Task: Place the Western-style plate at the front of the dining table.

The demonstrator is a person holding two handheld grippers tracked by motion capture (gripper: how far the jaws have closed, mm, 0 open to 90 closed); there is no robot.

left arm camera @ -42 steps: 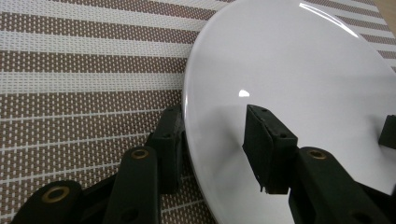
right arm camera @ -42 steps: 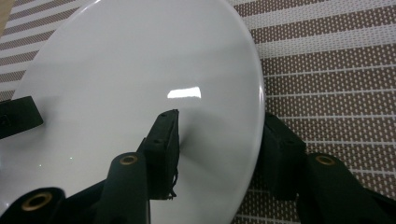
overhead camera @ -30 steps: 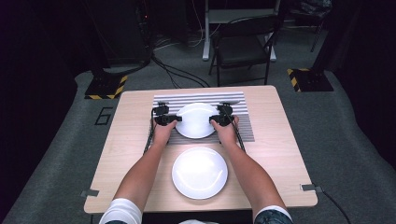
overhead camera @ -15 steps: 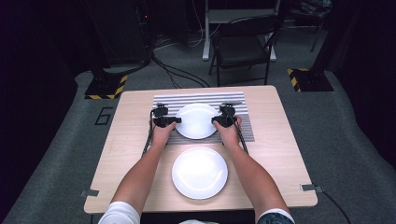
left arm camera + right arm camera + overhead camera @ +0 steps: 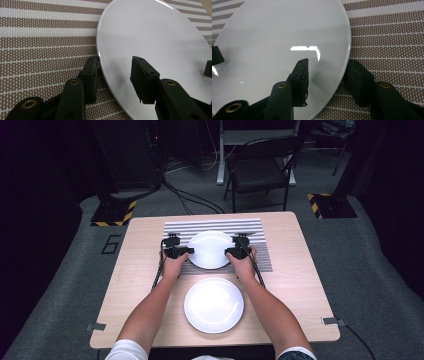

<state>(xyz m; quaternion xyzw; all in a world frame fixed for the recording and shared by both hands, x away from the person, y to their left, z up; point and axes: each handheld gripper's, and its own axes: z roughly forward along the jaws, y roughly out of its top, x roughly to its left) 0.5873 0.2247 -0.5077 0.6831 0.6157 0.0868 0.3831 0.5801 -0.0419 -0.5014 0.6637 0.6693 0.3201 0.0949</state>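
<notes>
**Here: a plate held at both rims**

Here my left gripper (image 5: 184,251) straddles the left edge of the far plate (image 5: 210,249), and my right gripper (image 5: 232,252) straddles its right edge. The far plate lies over the striped placemat (image 5: 260,255) at the back half of the wooden table (image 5: 300,285). Being round, it has no long axis to report; its face points upward, and in the gripper views it appears tilted slightly against the mat, though how far it is raised cannot be read.

Left gripper view: one jaw sits beneath the rim of the plate (image 5: 155,42), against the mat (image 5: 45,50); the other sits above the plate's face. A gap seems to remain between the upper pad and the glaze, so I cannot tell whether this pair presses yet. These jaws have just been closing, with the rim between them.

Right gripper view: one jaw lies on the plate's (image 5: 274,37) upper face, the other under the rim on the mat (image 5: 392,45); this pair is clamped on the rim.

A second white plate, the near plate (image 5: 214,305), rests flat on bare wood just in front of the placemat, between my forearms, apart from both grippers.
</notes>
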